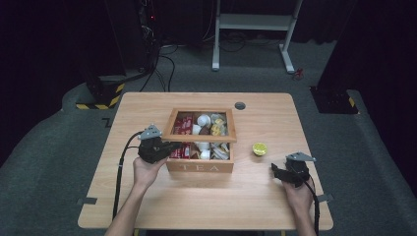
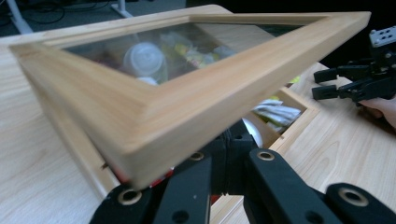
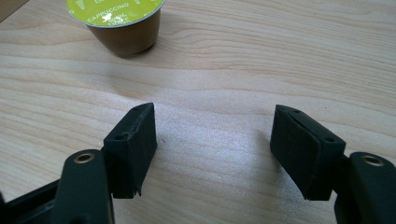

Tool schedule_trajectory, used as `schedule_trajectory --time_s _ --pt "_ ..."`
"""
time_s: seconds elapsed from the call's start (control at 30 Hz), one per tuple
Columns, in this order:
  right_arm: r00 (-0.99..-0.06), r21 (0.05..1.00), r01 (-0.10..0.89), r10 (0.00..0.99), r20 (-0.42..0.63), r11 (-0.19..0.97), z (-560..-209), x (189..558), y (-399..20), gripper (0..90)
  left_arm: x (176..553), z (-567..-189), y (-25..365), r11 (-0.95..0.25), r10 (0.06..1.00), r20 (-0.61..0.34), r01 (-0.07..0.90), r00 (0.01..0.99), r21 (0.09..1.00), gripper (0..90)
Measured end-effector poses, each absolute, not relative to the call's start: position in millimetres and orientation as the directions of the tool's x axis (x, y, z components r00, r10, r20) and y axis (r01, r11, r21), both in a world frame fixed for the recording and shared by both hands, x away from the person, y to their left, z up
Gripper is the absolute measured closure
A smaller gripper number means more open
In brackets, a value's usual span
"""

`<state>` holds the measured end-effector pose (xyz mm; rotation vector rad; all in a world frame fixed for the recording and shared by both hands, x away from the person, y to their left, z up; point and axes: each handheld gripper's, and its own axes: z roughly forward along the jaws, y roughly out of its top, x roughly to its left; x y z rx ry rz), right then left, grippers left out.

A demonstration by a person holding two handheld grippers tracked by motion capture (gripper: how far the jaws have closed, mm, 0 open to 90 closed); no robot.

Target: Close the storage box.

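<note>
Left gripper view: lid [image 2: 187,93] tilts directly above closed left tongs [image 2: 229,172].

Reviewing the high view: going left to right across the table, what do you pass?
Left gripper → wooden tea box → green-topped capsule → right gripper.

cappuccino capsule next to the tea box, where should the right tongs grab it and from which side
Grip the capsule on its brown tapered wall just under the green foil rim, coming level along the table from the open right tongs. It stands upright and apart from the tea box, and the wider rim stops slipping.
</note>
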<state>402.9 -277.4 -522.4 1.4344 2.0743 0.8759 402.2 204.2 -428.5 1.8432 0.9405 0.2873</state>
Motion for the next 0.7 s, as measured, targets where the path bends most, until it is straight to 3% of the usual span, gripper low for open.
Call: schedule_trajectory --time_s 0.7 --pt "-0.344 0.726 0.64 0.939 -0.021 0.251 -522.4 402.8 -277.2 31.5 389.3 -444.4 200.7 -0.235 0.714 -0.179 0.472 0.677 0.85 89.8"
